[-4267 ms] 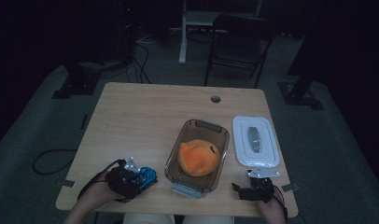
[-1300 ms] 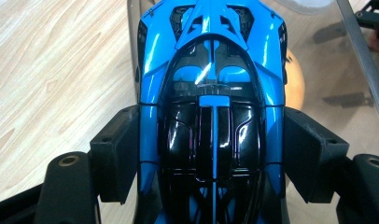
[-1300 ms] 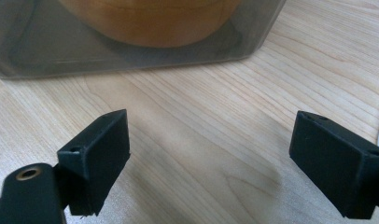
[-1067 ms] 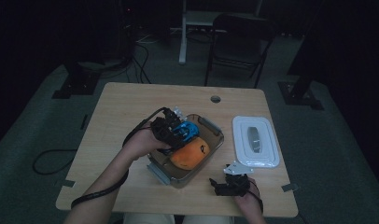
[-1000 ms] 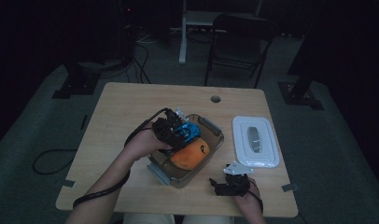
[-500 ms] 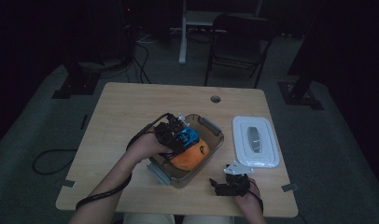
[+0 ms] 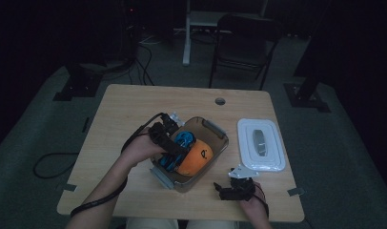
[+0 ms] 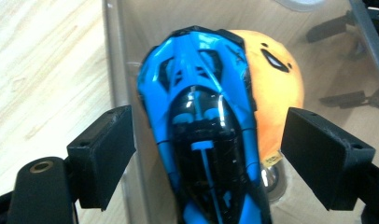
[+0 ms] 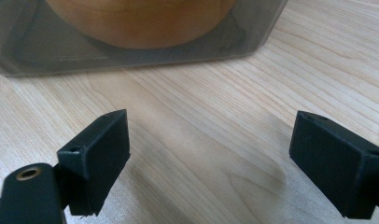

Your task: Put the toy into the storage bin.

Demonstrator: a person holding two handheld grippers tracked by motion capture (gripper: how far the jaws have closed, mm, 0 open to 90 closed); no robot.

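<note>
A blue and black toy car (image 8: 201,116) lies in the clear plastic container (image 7: 215,129), resting against an orange plush (image 7: 197,157). My left gripper (image 8: 206,163) hangs over the car with its jaws spread wide on either side, neither one touching it. In the high view the left gripper (image 7: 175,151) is above the container's near left part, over the blue car (image 7: 182,141). My right gripper (image 7: 229,188) sits low on the table just in front of the container, open with nothing between its jaws. The right gripper (image 9: 215,154) faces the container's wall (image 9: 131,56).
A white lid (image 7: 260,143) lies flat on the table to the right of the container. The wooden table (image 7: 125,114) has a cable hole (image 7: 220,101) near its far edge. A chair and stands are on the dark floor beyond.
The left gripper carried the blue car from the table's front left to the container, which now lies turned at an angle. The right gripper shifted left toward the container.
</note>
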